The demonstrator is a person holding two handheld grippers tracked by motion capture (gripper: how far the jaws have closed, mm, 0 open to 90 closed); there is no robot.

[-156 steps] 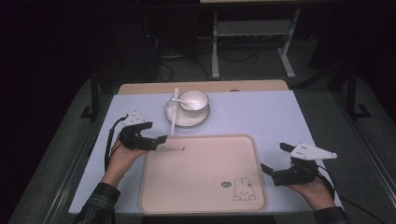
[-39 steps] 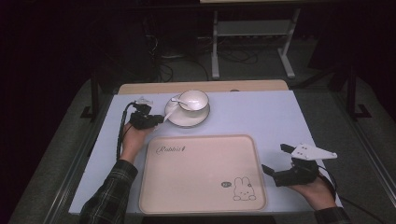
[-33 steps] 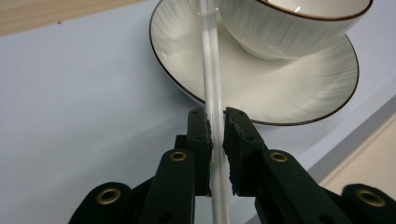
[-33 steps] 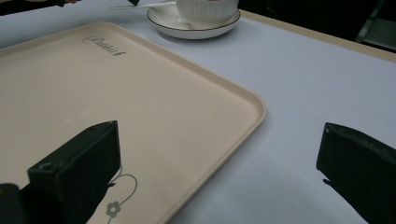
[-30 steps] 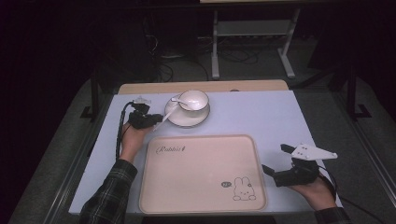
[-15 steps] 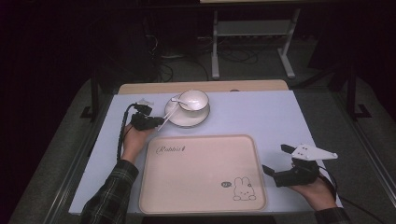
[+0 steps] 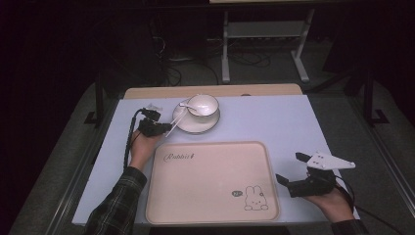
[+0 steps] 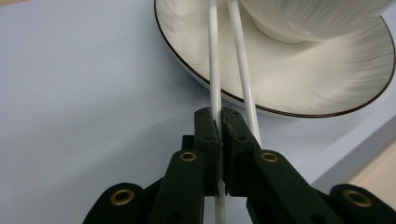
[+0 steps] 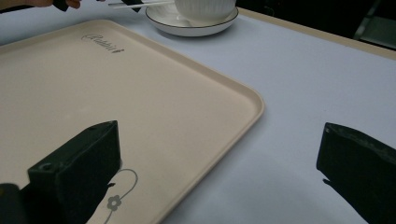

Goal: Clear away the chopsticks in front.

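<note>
A pair of white chopsticks (image 8: 214, 70) is laid across the rim of a white saucer (image 7: 195, 122), which is set near the far edge of the table (image 7: 293, 122), left of its middle, with a white bowl (image 7: 202, 104) standing on it. One chopstick is pinched between the pads of the left hand-held gripper (image 8: 220, 122), whose jaws have just been closing and are now pressed together on it; the second chopstick (image 8: 243, 79) is passed just beside the right-hand pad, outside the grip. In the high view the left hand-held gripper (image 7: 164, 128) is seen just left of the saucer. A beige tray (image 7: 210, 196) with a rabbit print is placed along the near edge. The right hand-held gripper (image 7: 292, 171) is held near the near right corner, beside the tray, with its jaws spread wide and nothing between them.
</note>
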